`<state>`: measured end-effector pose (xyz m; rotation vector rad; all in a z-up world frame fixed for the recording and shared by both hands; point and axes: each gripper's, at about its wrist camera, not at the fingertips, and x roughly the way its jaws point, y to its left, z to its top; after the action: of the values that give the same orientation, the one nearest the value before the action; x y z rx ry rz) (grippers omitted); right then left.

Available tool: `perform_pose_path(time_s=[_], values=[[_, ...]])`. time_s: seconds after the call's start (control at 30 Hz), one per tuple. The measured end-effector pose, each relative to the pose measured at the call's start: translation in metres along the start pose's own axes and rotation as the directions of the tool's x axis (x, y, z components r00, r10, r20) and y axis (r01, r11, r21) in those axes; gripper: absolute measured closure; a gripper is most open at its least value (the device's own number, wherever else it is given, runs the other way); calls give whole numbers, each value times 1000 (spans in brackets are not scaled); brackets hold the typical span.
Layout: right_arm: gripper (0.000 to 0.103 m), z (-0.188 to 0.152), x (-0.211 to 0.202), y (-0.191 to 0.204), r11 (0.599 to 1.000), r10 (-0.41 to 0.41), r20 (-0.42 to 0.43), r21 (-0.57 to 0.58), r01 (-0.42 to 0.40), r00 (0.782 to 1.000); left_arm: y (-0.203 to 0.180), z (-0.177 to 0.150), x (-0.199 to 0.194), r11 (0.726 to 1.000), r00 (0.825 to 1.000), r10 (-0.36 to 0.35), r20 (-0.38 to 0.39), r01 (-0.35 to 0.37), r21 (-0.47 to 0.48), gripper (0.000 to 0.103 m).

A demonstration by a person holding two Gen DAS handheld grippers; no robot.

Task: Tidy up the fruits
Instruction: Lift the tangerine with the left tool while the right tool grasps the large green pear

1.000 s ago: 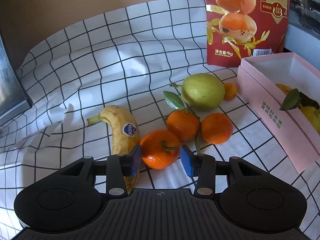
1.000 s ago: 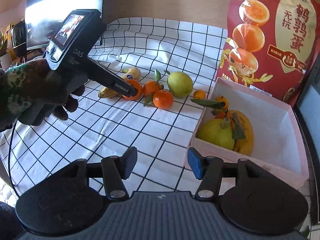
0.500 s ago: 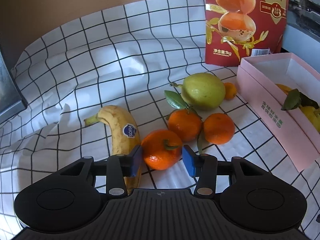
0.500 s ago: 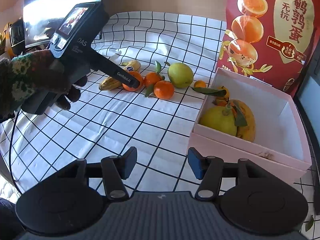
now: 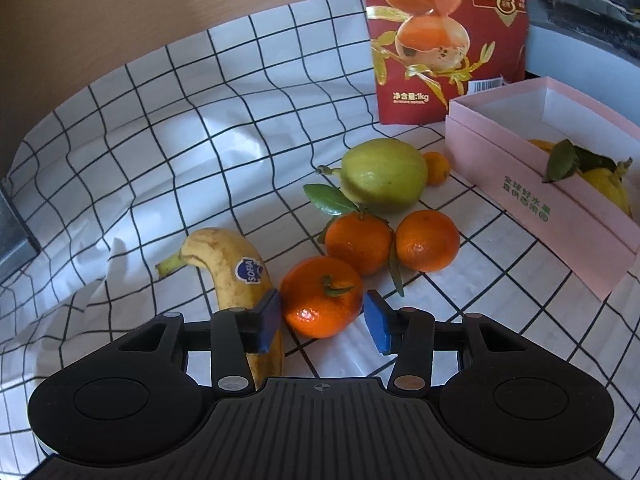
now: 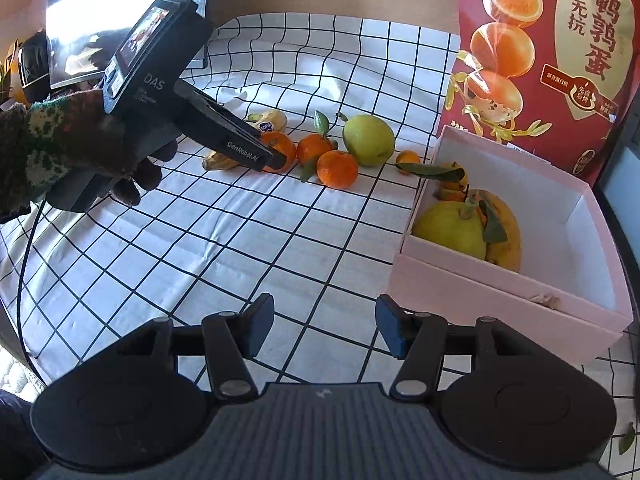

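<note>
Bracketing the nearest mandarin (image 5: pixel 322 298), our left gripper (image 5: pixel 323 322) stands spread about as wide as the fruit, the left blue pad touching or almost touching its skin and the right pad just clear of it; nothing is clamped yet. Just left of that gripper, partly under its left finger, lies the banana (image 5: pixel 236 276) on the checked cloth (image 5: pixel 160 128) over the desk. Ahead of the pads sit two more mandarins (image 5: pixel 358 242), touching one another, with the green pear-like fruit (image 5: pixel 382 176) and a tiny kumquat (image 5: pixel 437 168) beyond them. Farther right of the gripper is the pink box (image 5: pixel 560 200), already holding some fruit.

We judge the mandarin light, round and soft-skinned, with a glossy peel that could slip or bruise. It wants a gentle squeeze across its widest middle, the stem facing up, pads opposite each other so it cannot roll out.

Our right gripper (image 6: pixel 325 330) hovers wide and empty above the cloth, with the box's near wall just to its right and the fruit cluster well ahead on its left.
</note>
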<state>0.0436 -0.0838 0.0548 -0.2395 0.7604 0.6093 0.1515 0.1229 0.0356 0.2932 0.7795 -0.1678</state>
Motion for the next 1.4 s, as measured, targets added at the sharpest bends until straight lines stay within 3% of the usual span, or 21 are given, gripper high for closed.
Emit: perform_pose_path(time_s=[0.33, 0.6, 0.77, 0.93, 1.07, 1.17, 1.23, 1.4], values=[[47, -3, 4, 6, 1000, 4, -14, 0, -4, 1000, 4, 10, 9, 997, 1000, 12, -10, -13, -69, 49], [47, 2, 0, -4, 1000, -5, 5, 22, 5, 1000, 9, 1, -5, 986, 1000, -28, 3, 29, -166, 51], [47, 26, -5, -14, 1000, -12, 57, -24, 13, 998, 6, -18, -40, 966, 999, -49, 24, 53, -254, 52], [44, 83, -4, -29, 991, 42, 101, -133, -28, 994, 0, -43, -68, 934, 995, -103, 17, 102, -343, 53], [39, 144, 26, -50, 991, 108, 49, -82, -104, 993, -2, -60, -83, 918, 992, -124, 16, 121, -377, 57], [39, 181, 71, -59, 989, 140, -39, -38, -142, 989, 3, -66, -93, 900, 990, -134, 38, 138, -414, 70], [39, 197, 106, -60, 991, 126, -103, -31, -129, 987, 4, -69, -98, 894, 990, -134, 50, 142, -425, 75], [39, 214, 182, -54, 995, 70, -236, -57, -86, 969, 5, -65, -93, 900, 990, -129, 64, 144, -412, 74]])
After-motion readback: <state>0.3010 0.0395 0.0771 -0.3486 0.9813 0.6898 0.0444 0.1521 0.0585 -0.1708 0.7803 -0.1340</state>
